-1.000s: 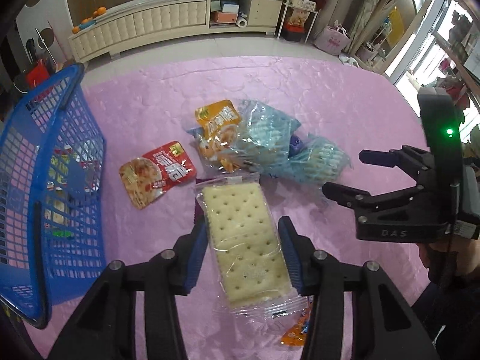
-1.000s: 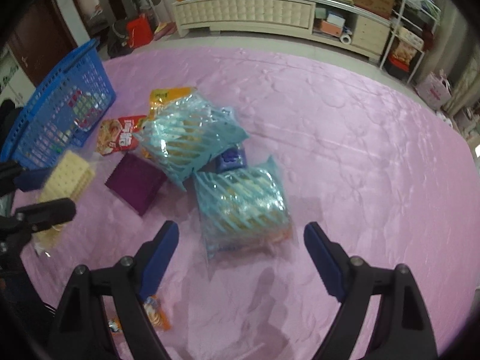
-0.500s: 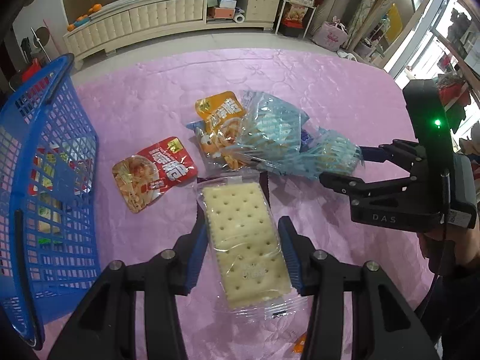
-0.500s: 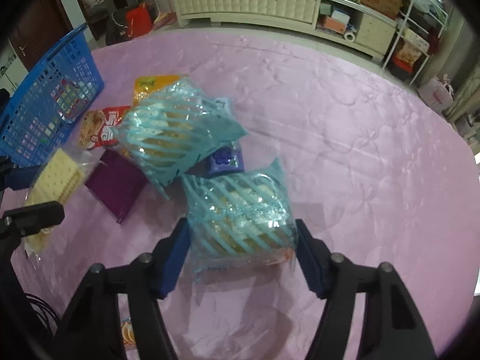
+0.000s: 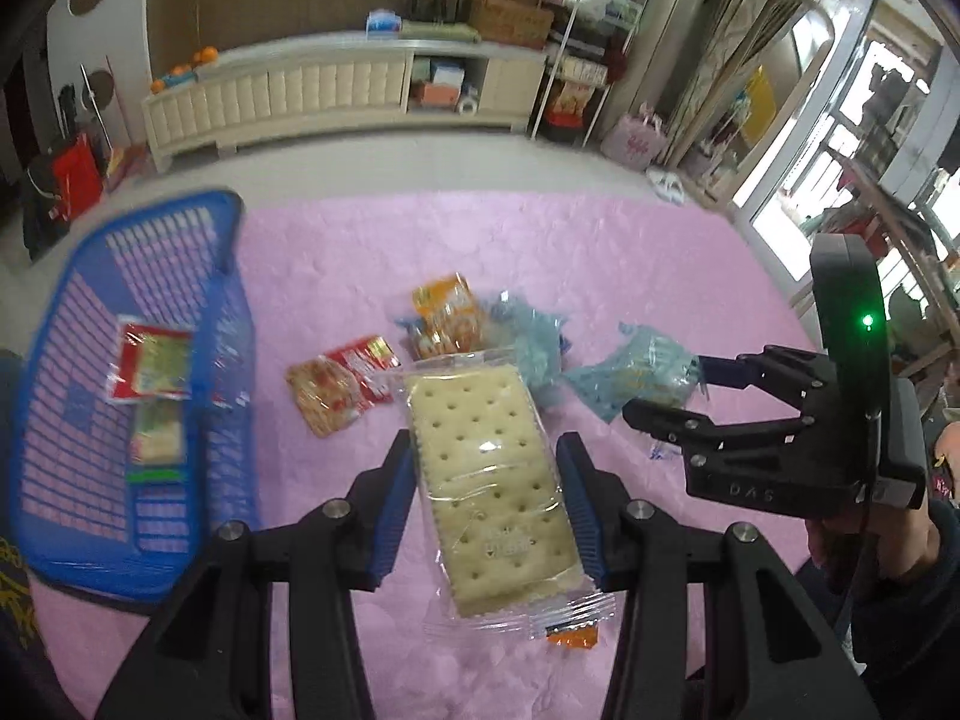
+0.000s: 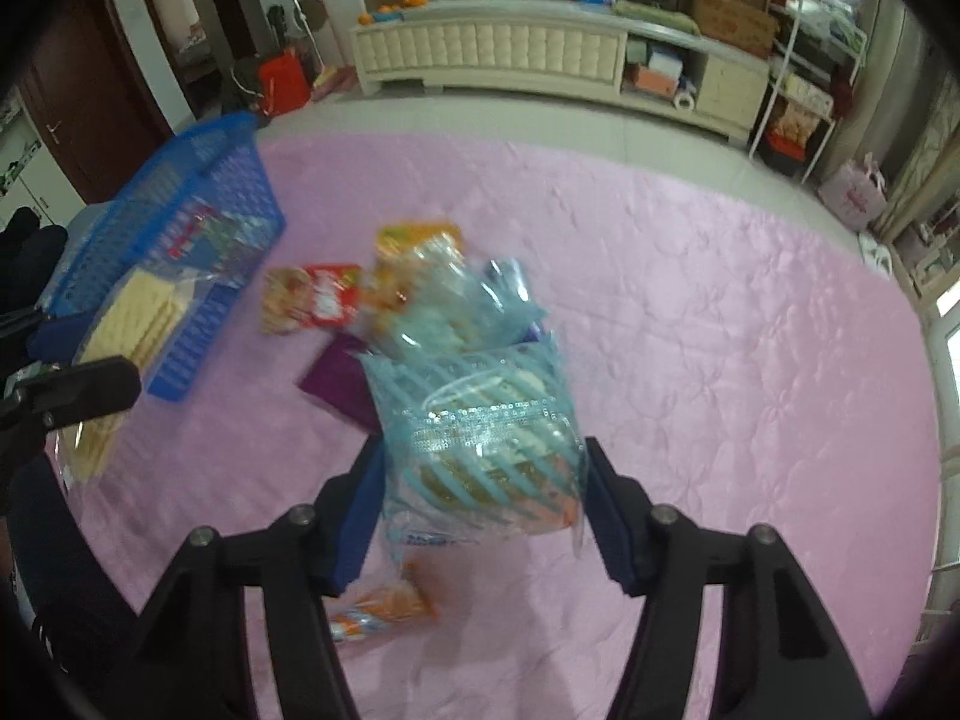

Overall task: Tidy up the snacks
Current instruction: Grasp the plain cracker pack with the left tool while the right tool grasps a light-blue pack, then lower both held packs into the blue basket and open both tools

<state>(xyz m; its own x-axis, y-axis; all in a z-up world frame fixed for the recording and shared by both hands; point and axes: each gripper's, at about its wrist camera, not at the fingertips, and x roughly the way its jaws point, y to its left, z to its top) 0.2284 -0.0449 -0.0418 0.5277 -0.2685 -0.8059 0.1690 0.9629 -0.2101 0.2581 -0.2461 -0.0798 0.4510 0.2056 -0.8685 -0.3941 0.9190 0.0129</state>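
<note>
— Blue-striped wrapper first: is that packet off the pink tabletop now?

— It looks so. The right gripper has just been closing its jaws, and they now press both sides of the striped packet. A second ago it lay flat between wide-open jaws; now it hangs clear of the pile, with a second striped packet and a purple pack left lying behind it.

— And the left gripper?

— Its jaws are partly closed, clamped on the long sides of the cracker pack, same as before. That pack sits higher over the tabletop than it did.

— Where is the blue basket?

— At the left edge, with a few packets already inside. I'd judge both hands are ready to carry their loads across to it. The red packet and the orange packet still wait on the tabletop.
</note>
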